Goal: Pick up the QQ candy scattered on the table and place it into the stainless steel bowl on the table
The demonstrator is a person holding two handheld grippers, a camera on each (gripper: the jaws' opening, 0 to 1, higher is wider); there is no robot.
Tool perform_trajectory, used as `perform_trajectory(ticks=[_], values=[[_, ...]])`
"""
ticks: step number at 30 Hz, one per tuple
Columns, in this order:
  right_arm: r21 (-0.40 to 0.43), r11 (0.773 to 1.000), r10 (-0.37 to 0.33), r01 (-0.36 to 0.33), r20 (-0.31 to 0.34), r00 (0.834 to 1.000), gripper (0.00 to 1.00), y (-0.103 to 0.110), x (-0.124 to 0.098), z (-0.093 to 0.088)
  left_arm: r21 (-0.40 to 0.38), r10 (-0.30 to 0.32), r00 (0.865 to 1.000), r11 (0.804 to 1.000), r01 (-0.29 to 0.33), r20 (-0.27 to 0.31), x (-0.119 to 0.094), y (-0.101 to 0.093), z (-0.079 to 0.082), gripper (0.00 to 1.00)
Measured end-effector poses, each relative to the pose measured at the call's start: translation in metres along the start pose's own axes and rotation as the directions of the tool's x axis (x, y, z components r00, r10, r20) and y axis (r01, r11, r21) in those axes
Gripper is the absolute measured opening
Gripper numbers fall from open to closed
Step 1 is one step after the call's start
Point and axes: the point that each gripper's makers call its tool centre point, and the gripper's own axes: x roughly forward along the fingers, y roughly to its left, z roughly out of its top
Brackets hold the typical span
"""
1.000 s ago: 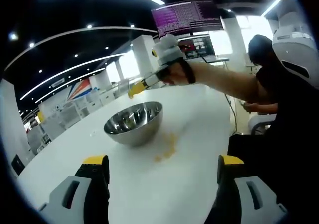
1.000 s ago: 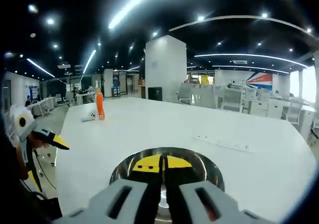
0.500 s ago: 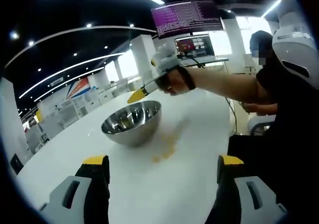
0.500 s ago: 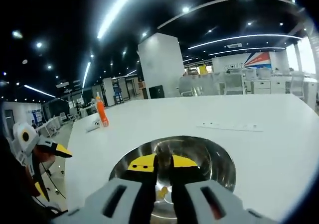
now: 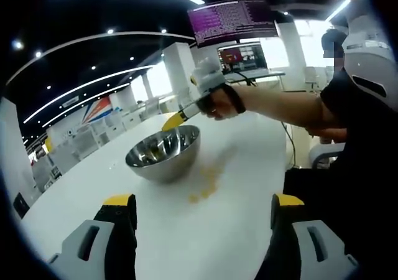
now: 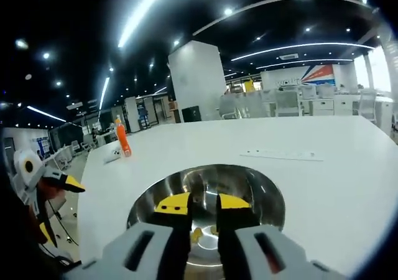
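Note:
The stainless steel bowl (image 5: 158, 165) stands on the white table (image 5: 249, 168). Yellow QQ candy (image 5: 205, 183) lies scattered on the table just right of it. My left gripper (image 5: 202, 202) is low at the near edge, short of the candy, open wide and holding nothing. A hand holds my right gripper (image 5: 171, 122) over the bowl's far rim. In the right gripper view, the right gripper (image 6: 204, 203) hangs above the bowl (image 6: 267, 193), jaws a little apart with nothing between them. A few yellow candy pieces (image 6: 198, 233) lie on the bowl's bottom.
An orange bottle (image 6: 123, 140) and a small white object (image 6: 112, 154) stand at the table's far corner. A flat strip (image 6: 283, 155) lies beyond the bowl. The person's arm (image 5: 280, 102) reaches across the table. A monitor (image 5: 233, 22) hangs behind.
The right gripper went from shut to slightly open above the bowl, and candy pieces now show on the bowl's bottom. The left gripper has stayed in place.

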Motion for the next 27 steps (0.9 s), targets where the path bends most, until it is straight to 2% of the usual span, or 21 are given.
perform_trajectory(ticks=[8,13,16,19,24,25,27], values=[[-0.032,0.999,-0.027,0.027,-0.009,1.0,0.19,-0.004,-0.002,-0.006,0.0,-0.004,1.0,1.0,0.004,0.001,0.001,-0.002,0.001,0.9],[-0.044,0.998,-0.052,0.053,0.031,0.998,0.23,-0.01,-0.007,0.004,-0.001,-0.002,1.0,1.0,0.002,-0.001,0.0,-0.001,0.001,0.9],[-0.046,0.997,-0.061,0.064,0.06,0.996,0.25,-0.011,-0.012,0.018,0.002,0.001,1.0,1.0,-0.001,-0.006,0.0,-0.001,0.0,0.9],[-0.097,0.992,-0.074,0.083,0.096,0.993,0.25,-0.007,-0.021,0.037,0.002,0.002,1.0,1.0,-0.002,-0.006,0.0,-0.001,0.0,0.9],[-0.128,0.99,-0.032,0.054,0.175,0.984,0.24,0.021,-0.045,0.079,0.001,0.005,1.0,1.0,-0.005,-0.001,-0.001,-0.001,0.002,0.9],[-0.14,0.989,-0.023,0.052,0.201,0.979,0.19,0.03,-0.052,0.09,0.001,0.005,1.0,1.0,-0.005,0.0,-0.001,-0.001,0.002,0.9],[-0.19,0.98,-0.01,0.062,0.26,0.966,0.19,0.047,-0.069,0.112,0.0,0.006,1.0,1.0,-0.006,0.0,-0.001,-0.001,0.001,0.9]])
